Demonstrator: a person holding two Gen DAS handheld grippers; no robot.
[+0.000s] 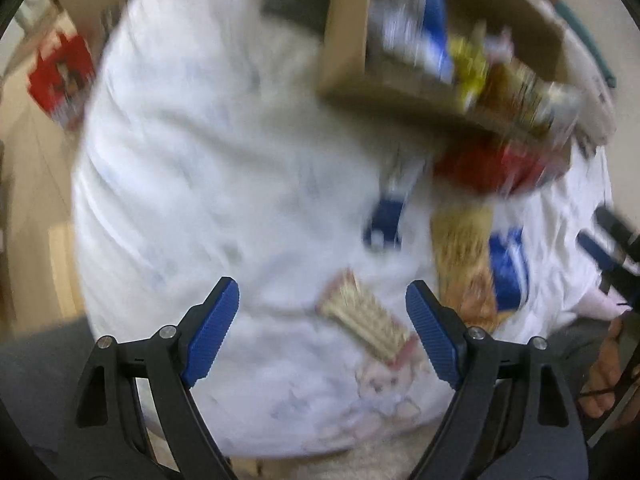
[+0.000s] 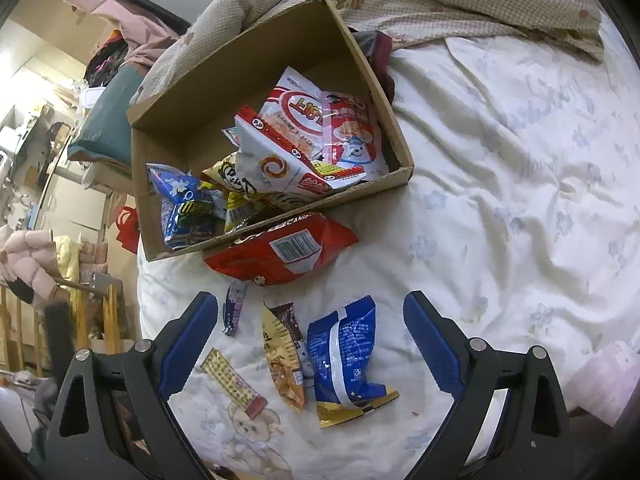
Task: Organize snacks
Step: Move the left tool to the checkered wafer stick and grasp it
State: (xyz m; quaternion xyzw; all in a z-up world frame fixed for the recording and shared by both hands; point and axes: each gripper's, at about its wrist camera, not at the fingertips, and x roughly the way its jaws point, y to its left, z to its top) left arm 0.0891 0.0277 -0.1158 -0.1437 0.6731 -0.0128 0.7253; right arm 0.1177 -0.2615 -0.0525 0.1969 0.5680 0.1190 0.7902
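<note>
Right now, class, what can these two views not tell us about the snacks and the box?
- Left wrist view: motion blur makes wrapper print unreadable, including the pink-edged bar.
- Right wrist view: the red bag is partly covered by the cardboard box, hiding most of its label.
- Packets deep in the box are overlapped by upper ones; their count is unclear.

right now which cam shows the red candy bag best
The right wrist view: the red candy bag is sharp, lying on the bed against the cardboard box, barcode up. The left wrist view shows only a motion-blurred red smear below the box.
</note>
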